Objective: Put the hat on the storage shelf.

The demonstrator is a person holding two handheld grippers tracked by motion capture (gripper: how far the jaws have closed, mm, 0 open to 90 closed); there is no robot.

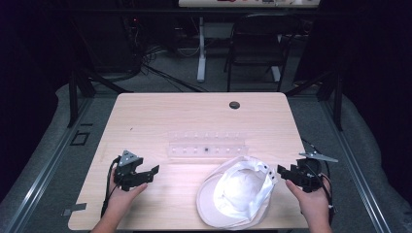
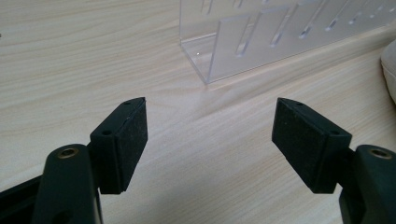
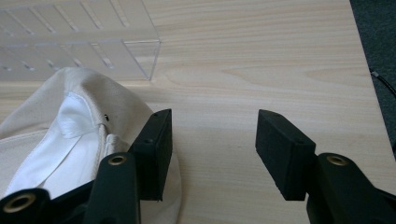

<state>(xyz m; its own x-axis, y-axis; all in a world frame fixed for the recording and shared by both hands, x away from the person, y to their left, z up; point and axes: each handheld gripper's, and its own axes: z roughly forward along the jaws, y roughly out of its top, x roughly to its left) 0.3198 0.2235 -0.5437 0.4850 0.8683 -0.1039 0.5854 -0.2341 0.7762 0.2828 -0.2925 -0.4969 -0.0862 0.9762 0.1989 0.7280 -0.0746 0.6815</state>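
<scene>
- Cap [image 1: 238, 194]: a cream cap, lying upside down on the table [image 1: 160, 116], just in front of the clear rack [image 1: 208, 145], lining facing up.
- Right gripper [image 1: 283, 171]: jaws apart, nothing between them; it sits just beside the cap's right edge, one jaw over the cloth, contact not discernible.
- Left gripper [image 1: 149, 174]: jaws apart and empty, well left of the cap, pointed toward it.
</scene>
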